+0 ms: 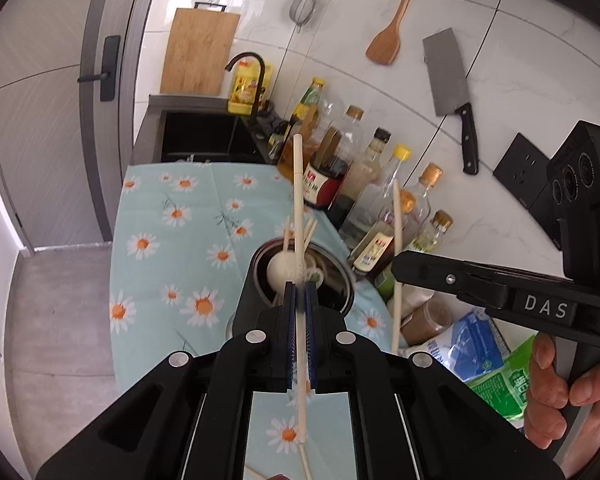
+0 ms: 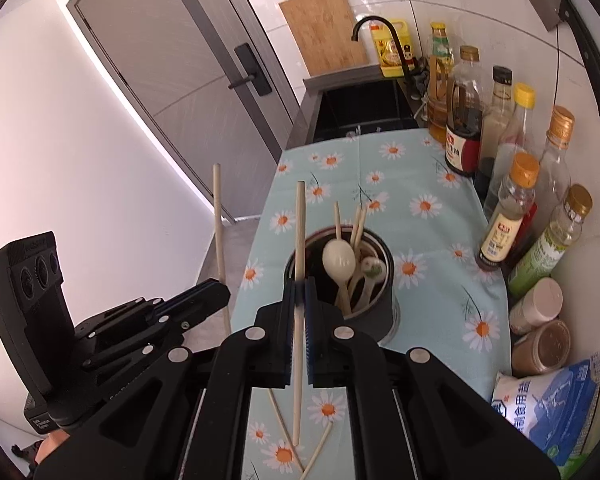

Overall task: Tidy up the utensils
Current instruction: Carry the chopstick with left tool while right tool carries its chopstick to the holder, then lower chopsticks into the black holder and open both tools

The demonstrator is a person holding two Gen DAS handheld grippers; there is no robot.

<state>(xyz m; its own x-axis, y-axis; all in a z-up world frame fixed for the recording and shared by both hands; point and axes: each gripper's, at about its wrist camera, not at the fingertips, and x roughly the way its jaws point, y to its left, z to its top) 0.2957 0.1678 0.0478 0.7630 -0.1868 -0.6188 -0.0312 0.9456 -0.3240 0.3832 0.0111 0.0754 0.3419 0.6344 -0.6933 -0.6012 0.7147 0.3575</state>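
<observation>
Chopsticks held one per gripper, both above counter. Left gripper (image 1: 300,286), black w/ blue pads, jaws pressed together on a pale cream chopstick (image 1: 299,216), which stands near upright through the pads, its top well above the fingertips and its lower end below them. Right gripper (image 2: 299,282), same build, also pinches a light wooden chopstick (image 2: 300,240), upright, lower tip hanging just over the light-blue daisy-print cloth (image 2: 428,184). Just ahead of both grippers sits the dark round metal utensil holder (image 2: 384,304) on the cloth, w/ a white plastic spoon (image 2: 339,258), a patterned ceramic spoon (image 2: 372,269) and several more chopsticks standing inside. Two or three loose chopsticks (image 2: 284,432) lie on the cloth near the camera, below right gripper. Further right, along the white tiled wall, a row of sauce & oil bottles (image 2: 464,120), two jars and a blue-white salt bag (image 2: 556,412).
</observation>
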